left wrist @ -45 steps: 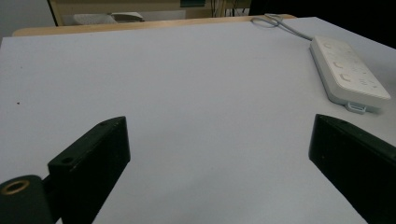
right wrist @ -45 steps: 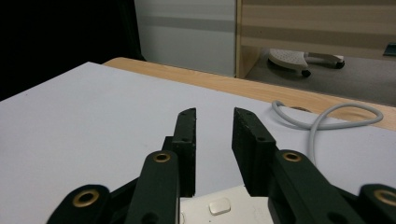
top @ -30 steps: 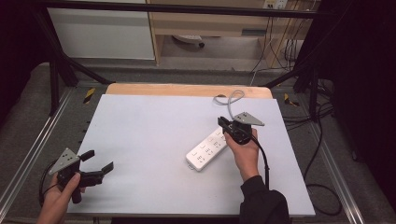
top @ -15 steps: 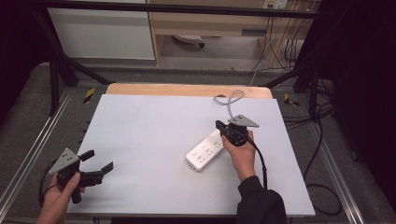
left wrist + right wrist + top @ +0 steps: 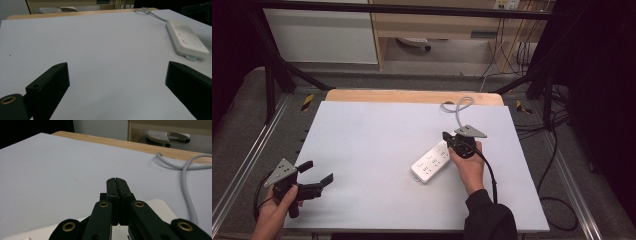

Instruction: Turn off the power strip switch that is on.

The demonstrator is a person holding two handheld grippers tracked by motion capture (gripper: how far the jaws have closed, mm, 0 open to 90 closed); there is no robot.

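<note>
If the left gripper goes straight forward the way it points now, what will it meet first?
Probably nothing soon. The open left gripper faces bare white table; the power strip lies off to the right of its line, though depth is unclear.

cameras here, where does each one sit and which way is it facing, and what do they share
High view: above the person's side, looking forward and down on the table; both hands, left gripper, right gripper.
Left gripper view: low, looking along its open jaws toward the power strip.
Right gripper view: rides over the strip, looking along its closed jaws toward the grey cord.
All share strip and cord.
</note>
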